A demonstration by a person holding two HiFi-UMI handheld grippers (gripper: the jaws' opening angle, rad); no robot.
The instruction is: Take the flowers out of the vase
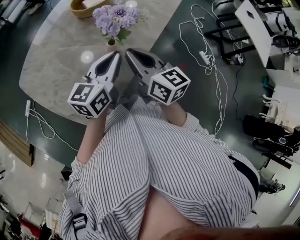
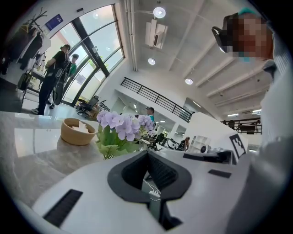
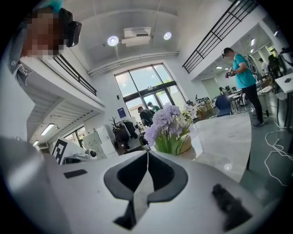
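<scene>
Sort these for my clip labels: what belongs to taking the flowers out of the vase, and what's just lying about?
Job: flowers, vase, left gripper, right gripper, both with jaws shut and empty.
Lying about: wooden bowl, cables on the floor.

A: In the head view we see even, fairly bright indoor light. Two round glare spots lie on the polished counter, while the floor around it reads dark.

B: We note strong barrel distortion there: straight edges bow toward the border.

A: In both gripper views we find round ceiling lamps burnt out to white, and daylight entering through tall windows.

B: A black vignette rings both. We see the near foreground soft, the flowers sharper, and shadows faint throughout.
</scene>
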